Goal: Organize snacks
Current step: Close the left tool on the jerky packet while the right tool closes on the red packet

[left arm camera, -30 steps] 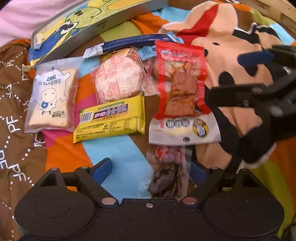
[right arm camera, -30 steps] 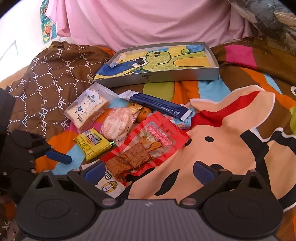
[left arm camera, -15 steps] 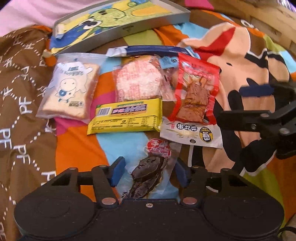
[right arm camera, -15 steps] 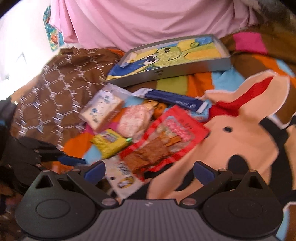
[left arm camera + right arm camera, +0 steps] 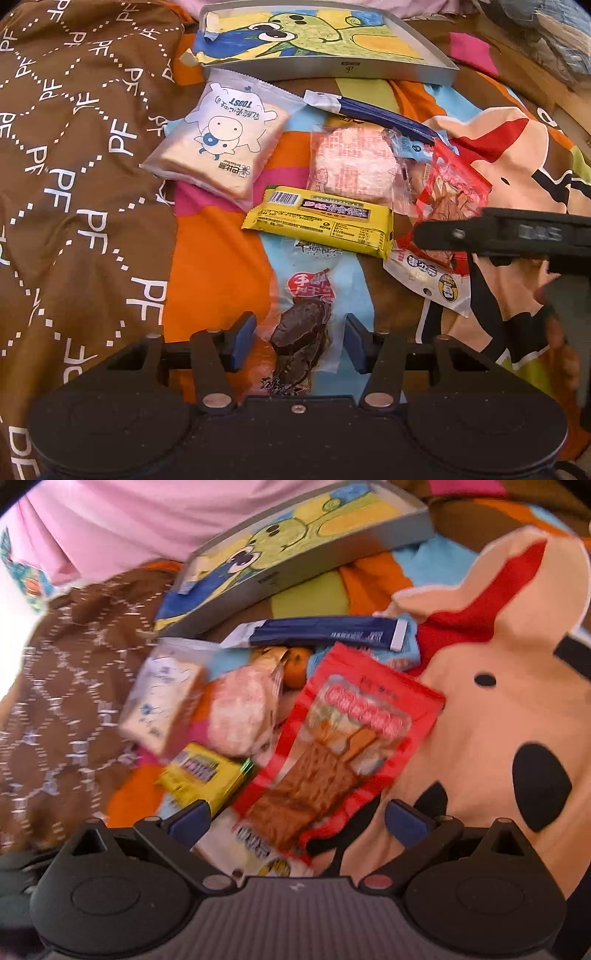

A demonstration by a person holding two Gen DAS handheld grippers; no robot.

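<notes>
Jerky pouch point(image 5: 301, 328) lies lengthwise between the spread left gripper point(image 5: 300, 341), ungripped; right gripper point(image 5: 297, 818) gapes wide, empty.

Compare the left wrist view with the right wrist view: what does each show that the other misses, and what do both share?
Only the left wrist view shows the clear pouch of dark dried meat lying between the open left gripper, and the right gripper's arm crossing from the side. Only the right wrist view shows the small orange tucked behind the pink round snack, and the open right gripper. Both share the tray, toast pack, yellow bar and red pouch.
</notes>
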